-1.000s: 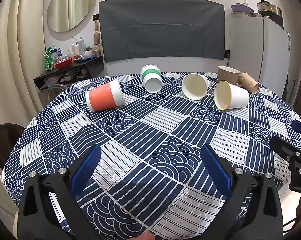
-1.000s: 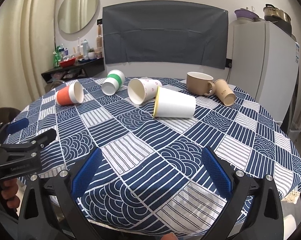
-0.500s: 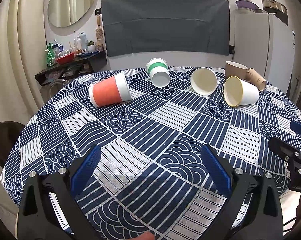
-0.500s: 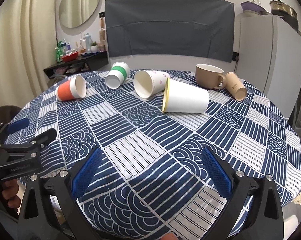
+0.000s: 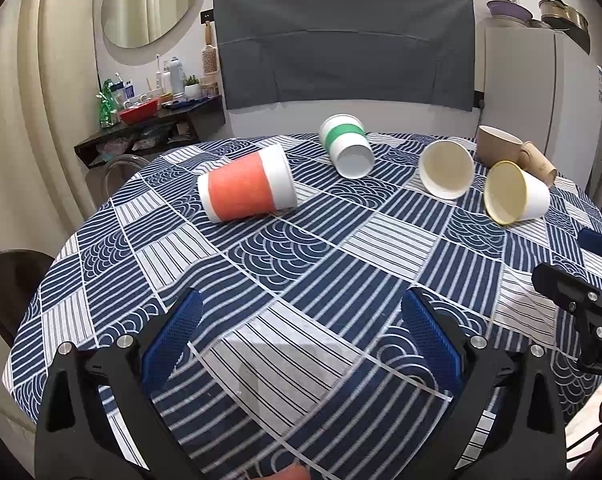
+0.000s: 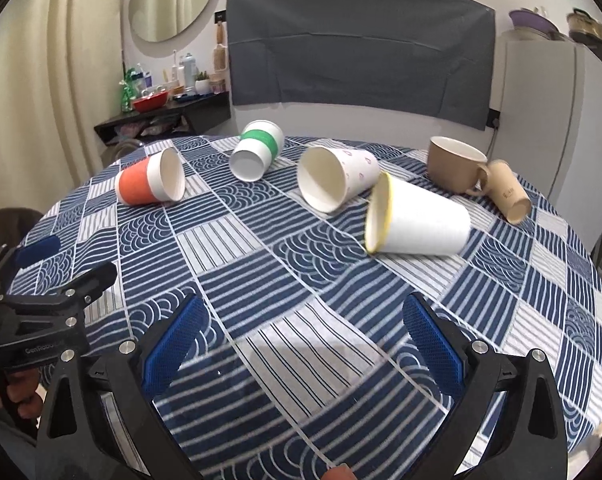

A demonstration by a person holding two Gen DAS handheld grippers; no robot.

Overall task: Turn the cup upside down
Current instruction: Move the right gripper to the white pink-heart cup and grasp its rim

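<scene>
Two handheld grippers hover over the near edge of a round table point(image 5: 381, 240) covered in a blue and white patterned cloth. The left gripper point(image 5: 301, 332) has its blue-padded jaws spread wide and released, with nothing between them. The right gripper point(image 6: 301, 332) is the same, jaws wide apart and empty. In the right wrist view the left gripper shows at 9 o'clock, low at the table edge.

Farther back, five paper cups lie on their sides across the table. From the left gripper, an orange-banded cup point(image 5: 247, 189) lies at 11 o'clock, its mouth turned to the right. Beyond it, near 12 o'clock, is a green-banded cup point(image 5: 346, 146) with its mouth facing the camera. At 1 o'clock a plain white cup point(image 5: 446, 169) shows its open mouth, and just right of it lies a yellow-rimmed cup point(image 5: 515, 193).

From the right gripper, the yellow-rimmed cup is the closest, at 1 o'clock, mouth pointing left. Behind it at the far edge a brown mug point(image 6: 455, 164) stands upright, with a small tan cup point(image 6: 507, 191) lying against its handle.

A grey cloth point(image 5: 341, 40) hangs on the back wall, and a white fridge point(image 5: 541, 92) stands at 2 o'clock
</scene>
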